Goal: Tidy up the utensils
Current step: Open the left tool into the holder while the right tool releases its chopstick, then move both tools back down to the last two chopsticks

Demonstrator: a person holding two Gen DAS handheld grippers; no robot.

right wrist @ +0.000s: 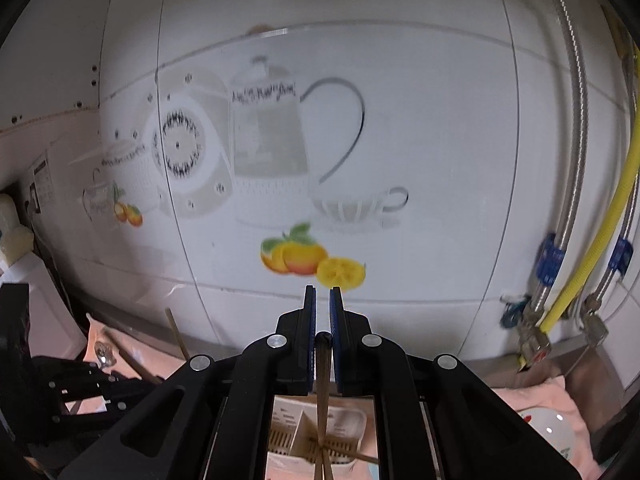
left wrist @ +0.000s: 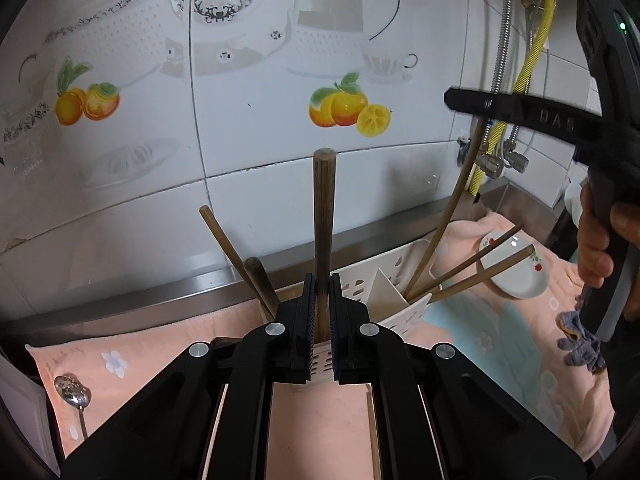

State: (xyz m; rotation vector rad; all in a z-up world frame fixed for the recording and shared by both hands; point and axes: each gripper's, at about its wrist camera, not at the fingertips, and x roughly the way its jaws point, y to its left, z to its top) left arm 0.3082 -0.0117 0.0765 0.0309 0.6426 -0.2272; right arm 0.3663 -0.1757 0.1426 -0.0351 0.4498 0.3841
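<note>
My left gripper [left wrist: 321,280] is shut on a thick brown wooden utensil handle [left wrist: 324,216] that stands upright over the left side of the white slotted utensil holder [left wrist: 404,304]. Two more wooden handles [left wrist: 240,256] lean out beside it. Several chopsticks [left wrist: 472,268] stand in the holder's right compartment. My right gripper [right wrist: 322,294] is shut on a dark-tipped chopstick [right wrist: 322,364] that hangs down toward the holder [right wrist: 320,428]. In the left wrist view the right gripper [left wrist: 480,102] is high at the right with that chopstick [left wrist: 452,216] under it.
A slotted metal spoon [left wrist: 72,390] lies on the pink towel [left wrist: 500,344] at the left. A small white floral dish [left wrist: 514,266] sits on the towel right of the holder. Tiled wall, steel ledge, and yellow and metal hoses [left wrist: 536,40] stand behind.
</note>
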